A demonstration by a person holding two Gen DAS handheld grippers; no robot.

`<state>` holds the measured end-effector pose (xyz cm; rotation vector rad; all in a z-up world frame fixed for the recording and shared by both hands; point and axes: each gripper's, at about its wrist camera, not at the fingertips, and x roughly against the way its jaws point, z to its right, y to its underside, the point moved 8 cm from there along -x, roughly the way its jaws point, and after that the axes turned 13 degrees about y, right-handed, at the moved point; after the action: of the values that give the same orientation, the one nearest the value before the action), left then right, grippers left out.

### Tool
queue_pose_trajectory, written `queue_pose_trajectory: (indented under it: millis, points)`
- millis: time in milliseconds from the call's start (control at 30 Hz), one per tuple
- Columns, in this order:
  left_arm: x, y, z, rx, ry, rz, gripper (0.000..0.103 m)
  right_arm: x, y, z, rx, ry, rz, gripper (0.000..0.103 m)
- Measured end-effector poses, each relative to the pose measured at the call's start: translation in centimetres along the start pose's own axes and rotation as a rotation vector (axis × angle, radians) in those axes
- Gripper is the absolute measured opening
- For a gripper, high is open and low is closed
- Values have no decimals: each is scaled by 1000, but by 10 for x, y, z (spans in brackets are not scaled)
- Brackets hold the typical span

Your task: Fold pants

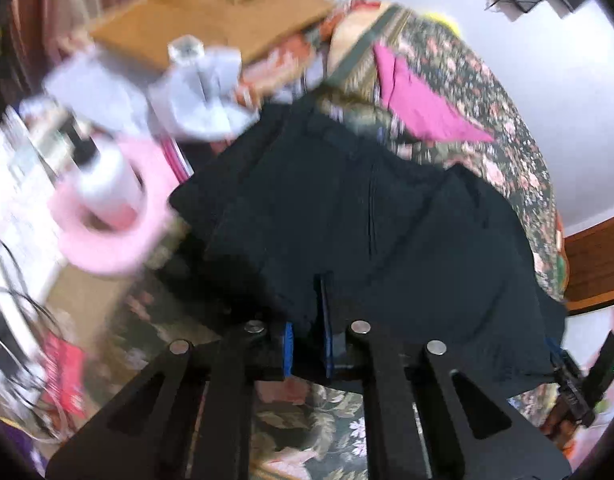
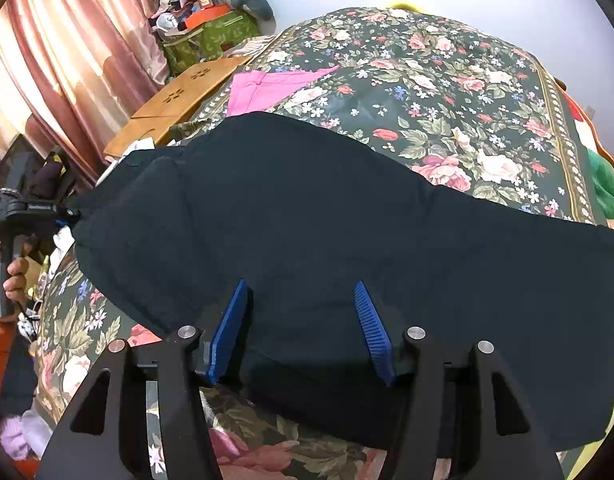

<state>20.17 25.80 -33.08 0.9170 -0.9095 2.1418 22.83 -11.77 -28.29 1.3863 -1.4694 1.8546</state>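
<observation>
Floral quilted bedspread (image 2: 447, 92) carries the dark, soft pants (image 2: 307, 220), spread long across it. Left gripper (image 1: 307, 344) tilts down, its 2 blue ribbed pads pinched on the pants' near edge. Right gripper (image 2: 303, 328) angles down over that hem, pads apart, nothing clamped.

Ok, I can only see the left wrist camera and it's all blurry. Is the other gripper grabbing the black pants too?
Observer: Not yet. The right gripper is open, with the edge of the black pants between its blue pads.
Operator: Are the pants bunched up?
Observer: No, in the right wrist view they lie stretched long across the floral bedspread.
Operator: Can you see the left gripper from there?
Observer: Yes, the left gripper is at the pants' far left corner, shut on it.
</observation>
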Motion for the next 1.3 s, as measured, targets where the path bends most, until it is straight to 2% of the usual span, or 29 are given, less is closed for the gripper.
queue_pose_trajectory:
  millis: [67,133,333,400,600,633,700,733,767,833,933,967,1100,1300]
  points:
    - [18,-5,3,-42,-13,42,10,-1,0,1,0,4,-5,53]
    - [24,-6,2,-60,-8,46,11,-2,-1,2,-4,7,-11,54]
    - [-9,22,-16,-83,-62,-63,12,2,-8,3,-19,25,-47,54]
    - [-20,34,-22,-95,-76,-91,15,8,-17,-1,-24,23,-22,55]
    - [-15,40,-15,-185,-133,-68,24,12,-53,-31,-22,-4,45,56]
    - [-14,40,-14,-188,-135,-71,26,8,-57,-37,-10,-4,46,57]
    - [-7,40,-14,-197,-160,-71,38,-2,-61,-46,15,7,41,59]
    - [-3,40,-15,-207,-187,-63,50,-7,-61,-49,28,14,32,60]
    - [4,38,-16,-225,-217,-44,59,-13,-60,-49,37,23,18,60]
    - [12,38,-12,-249,-221,-26,62,-21,-55,-47,49,37,-15,60]
    - [20,36,-7,-254,-208,-24,68,-34,-41,-30,32,59,-64,62]
    - [23,35,-3,-255,-201,-18,69,-33,-38,-22,5,50,-62,66]
    - [24,25,15,-263,-172,-1,78,-24,-24,23,-70,93,-82,67]
    - [-2,18,61,-313,-107,-23,79,-8,6,81,-143,166,-130,67]
